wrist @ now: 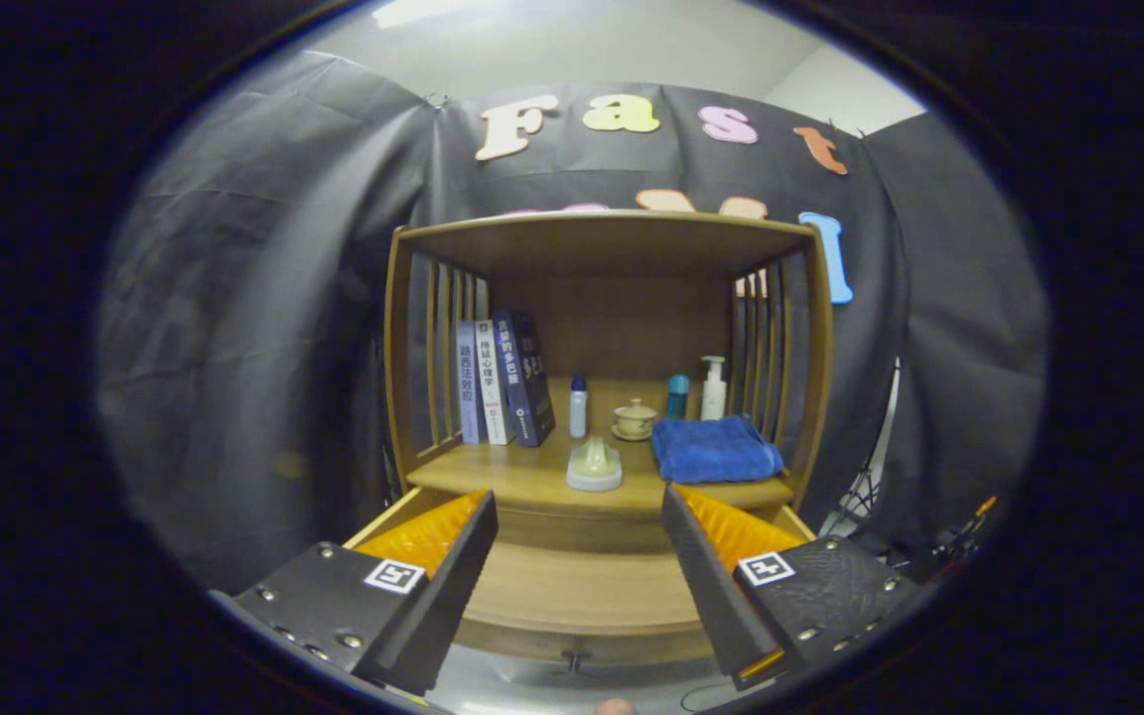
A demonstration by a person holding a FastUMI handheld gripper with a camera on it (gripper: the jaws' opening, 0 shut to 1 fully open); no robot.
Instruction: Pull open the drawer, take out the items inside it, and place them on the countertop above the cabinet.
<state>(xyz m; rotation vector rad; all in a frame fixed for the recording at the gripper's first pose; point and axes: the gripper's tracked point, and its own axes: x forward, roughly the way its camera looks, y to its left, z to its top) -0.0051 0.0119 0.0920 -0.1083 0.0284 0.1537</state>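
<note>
Nearest the camera, the tool [577, 556] holds its two fingers spread wide with nothing between them, each carrying a small square black-and-white marker; below and between them lies the pulled-out wooden drawer [582, 596], its floor bare where it shows; just beyond, on the wooden table [532, 482] of the cabinet, sits a pale domed plastic lid [595, 465], a folded blue towel [714, 449] beside it; farther back stand three upright books [502, 382] with Chinese spine titles, a small white bottle [578, 405], a cream lidded teacup [635, 419], a teal container [677, 395] and a white pump bottle [713, 389].
</note>
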